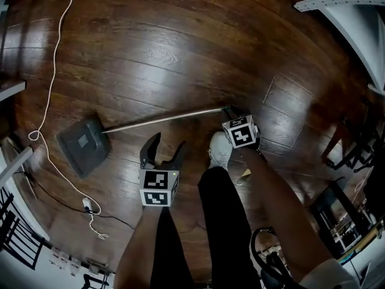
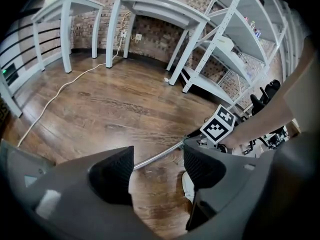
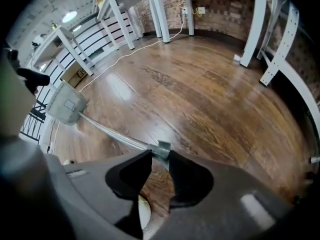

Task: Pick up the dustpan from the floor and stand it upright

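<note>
The grey dustpan (image 1: 83, 143) lies flat on the dark wooden floor at the left, and its long metal handle (image 1: 162, 120) runs right across the boards. My right gripper (image 1: 230, 110) points steeply down at the handle's far end. In the right gripper view the jaws (image 3: 157, 159) stand close together with the handle's grey end cap (image 3: 161, 149) pinched at their tips, while the pan (image 3: 66, 104) lies far off at the left. My left gripper (image 1: 168, 142) hangs a little nearer than the handle's middle, open, with only floor between its fingers (image 2: 112, 176).
A white cord (image 1: 51, 71) snakes over the floor past the pan to a plug (image 1: 88, 205). A white shelf unit (image 1: 355, 17) stands at the top right, dark furniture (image 1: 355, 143) at the right. The person's white shoe (image 1: 220, 149) is beside the handle end. White tables (image 2: 150, 9) line the brick wall.
</note>
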The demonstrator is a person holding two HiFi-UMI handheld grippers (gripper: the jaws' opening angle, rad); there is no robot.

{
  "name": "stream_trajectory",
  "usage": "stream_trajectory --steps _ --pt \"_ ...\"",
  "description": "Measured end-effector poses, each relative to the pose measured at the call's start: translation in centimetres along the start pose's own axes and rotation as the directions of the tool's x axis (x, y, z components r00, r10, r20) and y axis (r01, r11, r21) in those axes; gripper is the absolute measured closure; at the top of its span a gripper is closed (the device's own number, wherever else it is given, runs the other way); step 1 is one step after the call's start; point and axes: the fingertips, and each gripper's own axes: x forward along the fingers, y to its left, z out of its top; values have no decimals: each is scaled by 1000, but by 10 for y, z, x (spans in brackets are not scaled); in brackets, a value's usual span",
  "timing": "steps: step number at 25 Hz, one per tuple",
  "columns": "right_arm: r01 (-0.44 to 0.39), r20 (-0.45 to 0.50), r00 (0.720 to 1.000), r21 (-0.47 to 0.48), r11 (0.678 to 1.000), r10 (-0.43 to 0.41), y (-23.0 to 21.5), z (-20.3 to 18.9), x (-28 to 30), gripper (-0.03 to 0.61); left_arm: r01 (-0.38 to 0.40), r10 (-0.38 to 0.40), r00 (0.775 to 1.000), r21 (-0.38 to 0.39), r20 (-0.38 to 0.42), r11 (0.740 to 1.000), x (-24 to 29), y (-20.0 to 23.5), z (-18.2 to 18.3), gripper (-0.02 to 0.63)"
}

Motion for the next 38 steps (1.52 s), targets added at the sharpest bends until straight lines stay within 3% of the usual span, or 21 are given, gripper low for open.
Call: stream_trajectory --steps 7,10,13,16,19,21,23,25,29,35,38 --pt "61 67 996 -120 991 -53 7 38 -76 495 0 0 1000 -10 20 1000 -29 -18 15 285" --pt "138 127 985 -169 976 -117 -5 70 -140 495 19 -17 998 -36 60 999 -49 -36 40 288" --pt "243 188 960 -195 950 -207 -17 96 -220 499 58 -56 994 -12 91 998 -81 -60 70 289" --pt "350 234 927 -253 902 -294 -17 114 -302 500 88 -93 990 46 109 995 -129 -82 98 290" --pt "457 278 885 -360 813 -374 -5 129 -374 505 119 -136 977 111 165 987 -179 -98 127 290" --pt "494 305 866 -409 767 -396 16 141 -411 532 124 -150 963 129 225 984 -213 -96 145 284" --pt "505 322 860 -434 746 -395 44 150 -436 534 119 -146 950 112 276 987 -246 -89 158 282" --pt "502 342 861 -448 740 -377 76 154 -452 540 100 -121 939 81 323 992 -281 -79 166 282" --pt "497 393 853 -408 766 -345 145 164 -481 583 42 -51 920 30 389 999 -355 -49 162 281" --pt "430 445 866 -432 793 -227 273 187 -490 591 -58 82 885 -67 459 996 -458 13 123 278" --pt "390 440 881 -471 791 -173 328 201 -485 591 -94 133 860 -103 492 990 -501 38 107 275"
